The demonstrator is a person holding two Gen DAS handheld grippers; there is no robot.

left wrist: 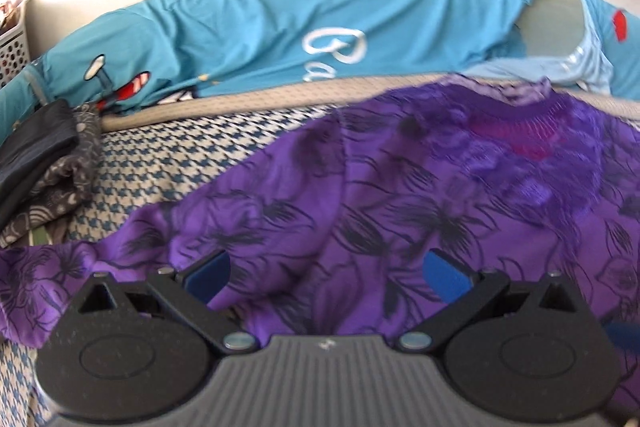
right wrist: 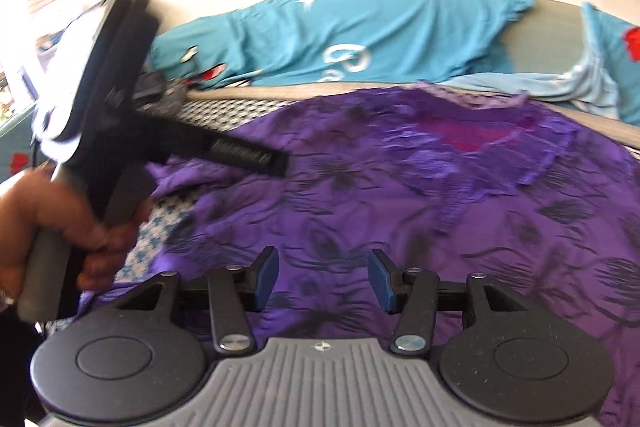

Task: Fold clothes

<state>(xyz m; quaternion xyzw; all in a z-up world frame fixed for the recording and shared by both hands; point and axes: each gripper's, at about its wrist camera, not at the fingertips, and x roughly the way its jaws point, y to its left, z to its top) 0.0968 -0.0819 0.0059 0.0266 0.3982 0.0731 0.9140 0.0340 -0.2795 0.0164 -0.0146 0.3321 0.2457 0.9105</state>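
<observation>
**Ana:** Purple, floral, and thin by the look of it: that garment (left wrist: 360, 195) lies spread over the houndstooth bed cover (left wrist: 168, 163), neckline with its lace yoke (right wrist: 500, 143) toward the far edge, just short of the blue pillow (left wrist: 280, 27).

**Ben:** And the tongs?

**Ana:** Both spread wide, both empty. The left gripper (left wrist: 326, 277) hovers low over the near part of the cloth, blue pads apart, with a ridge of fabric lying between them. The right gripper (right wrist: 323, 281) is parted too, a little less, over flat cloth. Whether either pad touches the cloth, I cannot tell.

**Ben:** So nothing is folded yet?

**Ana:** I'd judge not. It lies open, rumpled near the left sleeve, beside the hand (right wrist: 68, 223) holding the left tool.

**Ben:** How to do it well, then?

**Ana:** Pinch at a seam or hem, not mid-panel; thin cloth probably slips and bunches. Take one layer only, at matching points on each side, lift evenly, and carry it across so the crease runs straight. Smooth that left wrinkle first, or it gets folded in.
</observation>
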